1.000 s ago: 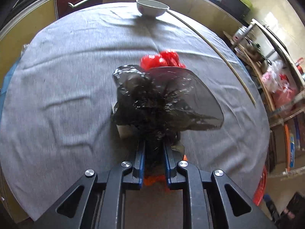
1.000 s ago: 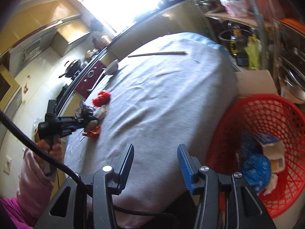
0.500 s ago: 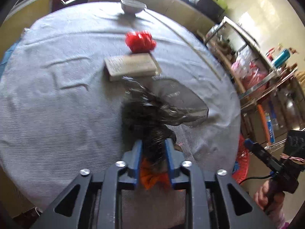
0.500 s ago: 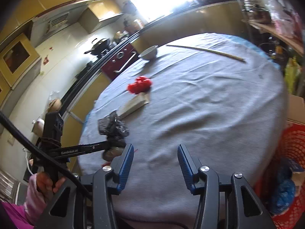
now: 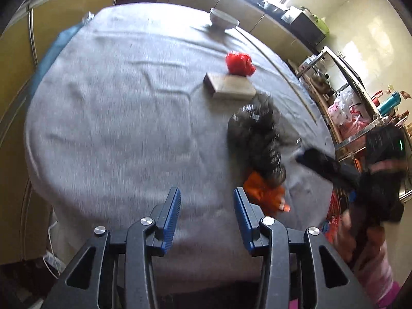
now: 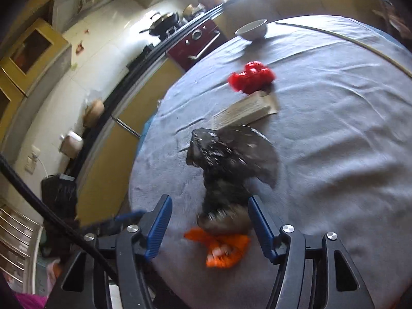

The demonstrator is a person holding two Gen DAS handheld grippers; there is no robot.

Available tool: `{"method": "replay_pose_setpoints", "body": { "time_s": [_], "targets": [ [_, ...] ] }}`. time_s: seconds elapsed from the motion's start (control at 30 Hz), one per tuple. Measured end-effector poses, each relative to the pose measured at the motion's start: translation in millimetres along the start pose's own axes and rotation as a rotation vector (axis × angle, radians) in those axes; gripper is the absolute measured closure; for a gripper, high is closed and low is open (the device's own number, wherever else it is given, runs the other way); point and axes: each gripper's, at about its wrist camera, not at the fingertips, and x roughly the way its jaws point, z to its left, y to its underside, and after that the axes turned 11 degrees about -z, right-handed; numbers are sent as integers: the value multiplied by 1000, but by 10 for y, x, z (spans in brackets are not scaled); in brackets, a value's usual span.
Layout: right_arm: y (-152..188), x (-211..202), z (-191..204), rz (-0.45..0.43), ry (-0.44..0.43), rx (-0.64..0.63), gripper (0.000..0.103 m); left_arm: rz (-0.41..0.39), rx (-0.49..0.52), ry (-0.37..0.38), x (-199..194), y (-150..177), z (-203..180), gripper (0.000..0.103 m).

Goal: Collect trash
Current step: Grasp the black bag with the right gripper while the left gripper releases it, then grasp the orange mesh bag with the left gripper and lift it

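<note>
You've got a matt grey woven cloth (image 5: 116, 118) with soft wrinkles over the table. The black bag (image 6: 231, 159) is thin, crinkled glossy plastic; the orange scrap (image 6: 224, 247) and red wad (image 6: 251, 77) look like shiny film too. The flat box (image 6: 244, 112) is dull cardboard, the bowl (image 6: 253, 29) at the far edge smooth glazed ceramic.

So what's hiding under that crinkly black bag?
An orange wrapper pokes out from under the black bag at its near end. Whatever else lies beneath is covered.
</note>
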Motion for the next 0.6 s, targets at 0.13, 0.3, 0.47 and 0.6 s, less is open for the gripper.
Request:
{"method": "replay_pose_setpoints", "body": {
  "time_s": [0.13, 0.3, 0.47, 0.6],
  "targets": [
    [-58, 435, 33, 99, 84, -14, 38, 30, 13, 18, -10, 94, -59, 60],
    [-46, 550, -70, 73, 102, -23, 60, 62, 37, 63, 16, 143, -241, 60],
    [-95, 145, -346, -49, 127, 39, 60, 123, 24, 132, 146, 169, -465, 53],
    [-80, -173, -625, -88, 170, 92, 60, 174, -36, 174, 326, 188, -619, 43]
  ]
}}
